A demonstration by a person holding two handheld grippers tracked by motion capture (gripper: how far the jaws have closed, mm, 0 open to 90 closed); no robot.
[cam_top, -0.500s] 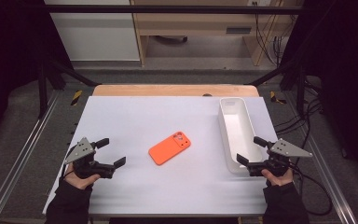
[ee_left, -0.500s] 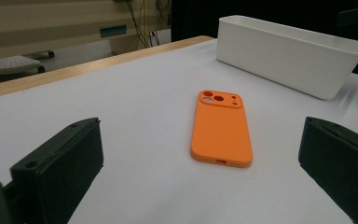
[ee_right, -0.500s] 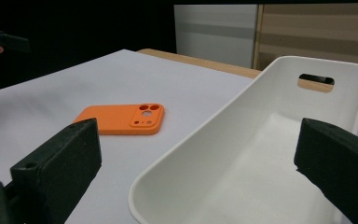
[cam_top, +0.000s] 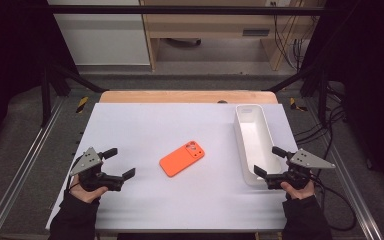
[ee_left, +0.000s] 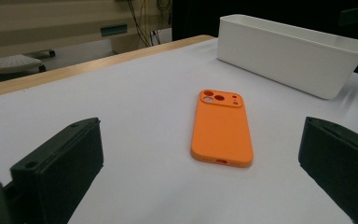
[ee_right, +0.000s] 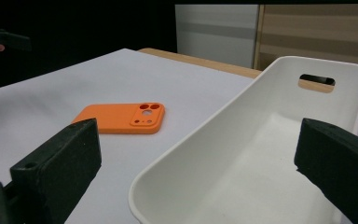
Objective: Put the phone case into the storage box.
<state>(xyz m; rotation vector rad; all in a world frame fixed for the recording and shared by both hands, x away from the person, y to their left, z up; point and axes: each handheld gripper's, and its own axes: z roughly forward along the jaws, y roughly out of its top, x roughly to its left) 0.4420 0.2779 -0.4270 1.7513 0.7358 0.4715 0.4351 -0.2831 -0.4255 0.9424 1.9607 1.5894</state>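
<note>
An orange phone case (cam_top: pixel 182 158) lies flat near the middle of the white table top, camera cut-outs facing up. It also lies ahead of the left jaws, orange phone case (ee_left: pixel 222 128), and off to the left of the right jaws, orange phone case (ee_right: pixel 121 118). A long white bin (cam_top: pixel 254 144) stands at the right, empty; white bin (ee_left: pixel 292 53), white bin (ee_right: pixel 256 154). My left gripper (cam_top: pixel 119 162) rests at the front left, open and empty. My right gripper (cam_top: pixel 270 161) hovers at the bin's near end, open and empty.
The white table top (cam_top: pixel 145 125) ends in a wooden strip (cam_top: pixel 187 96) at the far side. Metal rails (cam_top: pixel 15 170) run along both sides, with cables (cam_top: pixel 340 200) on the floor at the right. A pale cabinet (cam_top: pixel 100 35) stands beyond the table.
</note>
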